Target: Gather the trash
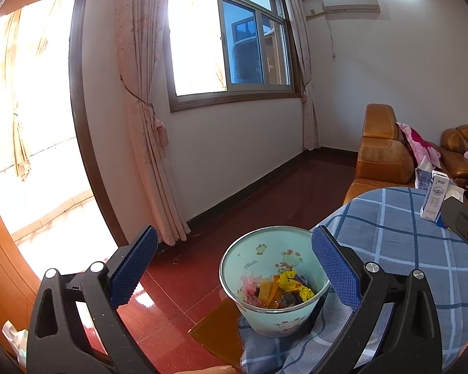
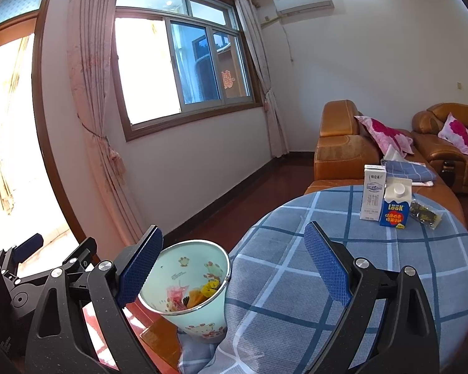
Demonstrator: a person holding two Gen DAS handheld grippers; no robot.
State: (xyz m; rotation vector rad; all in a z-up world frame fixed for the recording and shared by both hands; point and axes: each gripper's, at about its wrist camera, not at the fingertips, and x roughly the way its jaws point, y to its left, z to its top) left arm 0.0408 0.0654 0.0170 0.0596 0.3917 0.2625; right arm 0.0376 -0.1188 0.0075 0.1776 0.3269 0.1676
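A pale green cartoon-print trash bin [image 1: 274, 283] stands beside the table's left edge and holds several coloured wrappers [image 1: 280, 290]. It also shows in the right wrist view [image 2: 190, 290]. My left gripper [image 1: 234, 268] is open and empty, with the bin between its fingers in view. My right gripper [image 2: 234, 268] is open and empty above the table edge. On the blue plaid tablecloth [image 2: 390, 265] stand a white milk carton [image 2: 372, 191], a blue LOOK carton [image 2: 396, 202] and a dark snack packet [image 2: 426, 213].
An orange leather sofa [image 2: 343, 149] with pink cushions stands behind the table. A folded blue cloth [image 2: 410, 170] lies on it. The red tiled floor [image 1: 265, 193] runs to the wall, window and curtains. The left gripper's body [image 2: 21, 268] shows at the right view's left edge.
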